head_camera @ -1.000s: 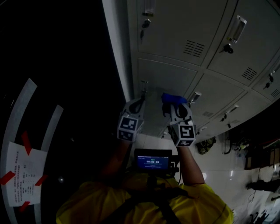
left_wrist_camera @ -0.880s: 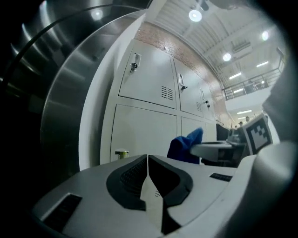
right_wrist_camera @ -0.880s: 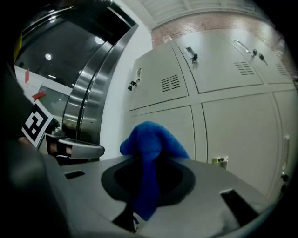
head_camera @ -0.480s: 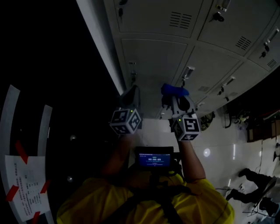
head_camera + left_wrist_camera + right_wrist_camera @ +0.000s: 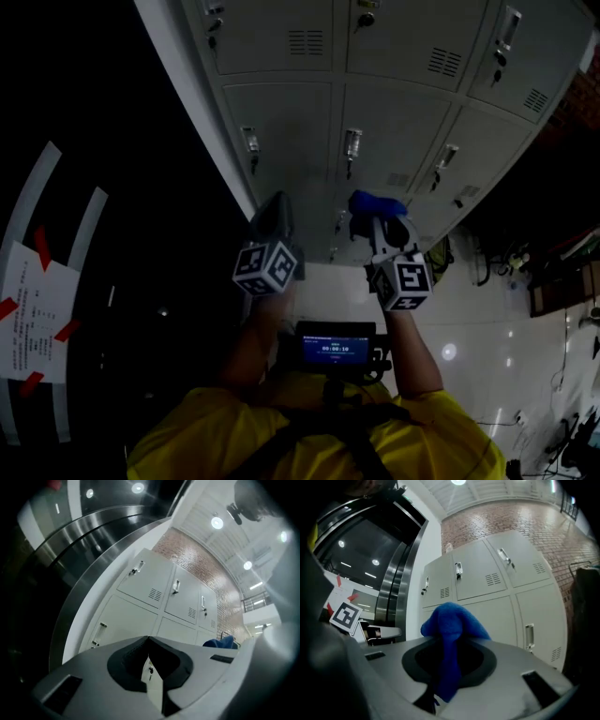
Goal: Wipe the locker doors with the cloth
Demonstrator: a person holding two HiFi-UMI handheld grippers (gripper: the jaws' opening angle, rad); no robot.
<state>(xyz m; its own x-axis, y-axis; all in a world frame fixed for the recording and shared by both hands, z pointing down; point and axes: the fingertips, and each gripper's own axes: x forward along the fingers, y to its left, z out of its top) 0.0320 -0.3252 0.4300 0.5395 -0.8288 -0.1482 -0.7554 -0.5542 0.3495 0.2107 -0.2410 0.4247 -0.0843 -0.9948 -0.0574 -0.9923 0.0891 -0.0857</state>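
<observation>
The right tongs [image 5: 386,228], at center-right of the head view, clamp a blue cloth [image 5: 375,202] near the grey locker doors [image 5: 281,122] that fill the upper frame, not touching them. The left tongs [image 5: 275,214], at center-left, are closed on nothing.
</observation>
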